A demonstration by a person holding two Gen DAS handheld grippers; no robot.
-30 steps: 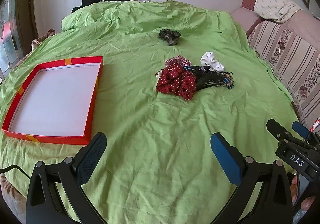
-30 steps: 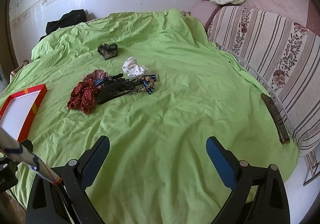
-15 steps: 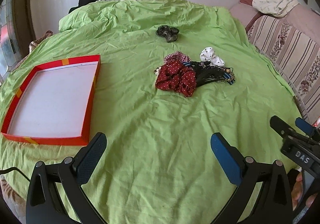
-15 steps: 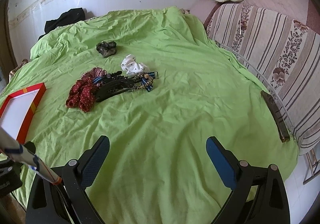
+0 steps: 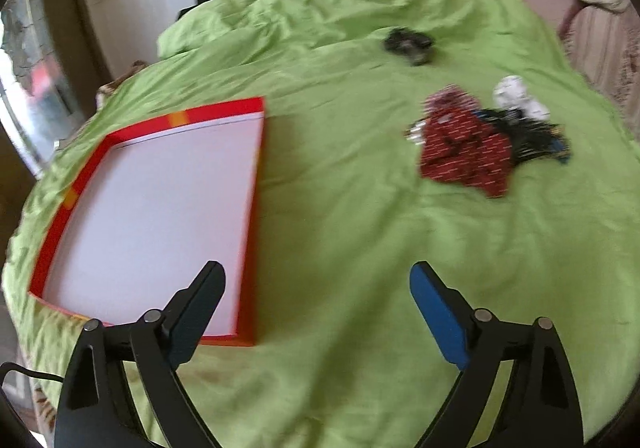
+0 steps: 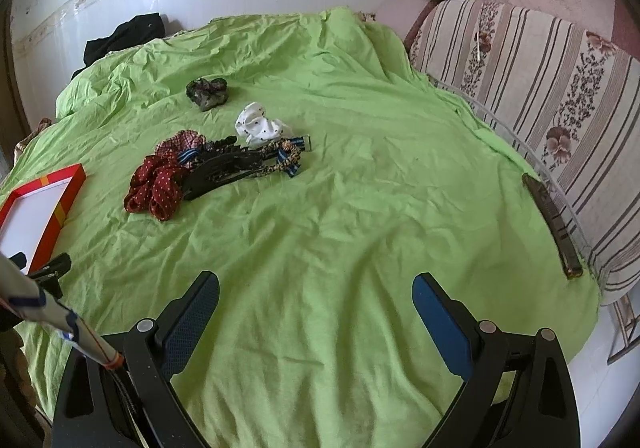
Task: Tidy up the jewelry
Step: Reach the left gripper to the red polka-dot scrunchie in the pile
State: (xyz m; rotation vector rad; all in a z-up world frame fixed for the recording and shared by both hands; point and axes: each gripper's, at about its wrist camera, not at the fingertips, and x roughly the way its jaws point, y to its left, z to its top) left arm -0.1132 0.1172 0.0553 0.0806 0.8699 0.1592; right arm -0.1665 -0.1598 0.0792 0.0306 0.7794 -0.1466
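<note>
Right now both claws hang over a bed covered with a green sheet (image 6: pixel 360 208). The left claw (image 5: pixel 318 288) has its two fingers wide apart and holds nothing. One finger sits over the near corner of a red tray (image 5: pixel 56 216) with a white floor, and nothing lies in the tray. The left picture is a bit blurry.

The right claw (image 6: pixel 316 298) has its fingers wide apart too, with nothing between them. It hangs over bare green sheet.

Further up the bed is a little heap of hair things, well apart from both claws. A red dotted scrunchie (image 6: pixel 156 188) lies on the side nearest the tray. Touching it is a big black hair clip (image 6: pixel 220 174). Beside the clip is a braided band with blue striped ribbon (image 6: pixel 286 158). A white dotted scrunchie (image 6: pixel 258 126) lies just behind them. A dark scrunchie (image 6: pixel 208 92) sits alone, further back.

A striped sofa (image 6: pixel 540 88) stands along the right side of the bed. A dark flat comb (image 6: pixel 554 224) lies at the edge there.
</note>
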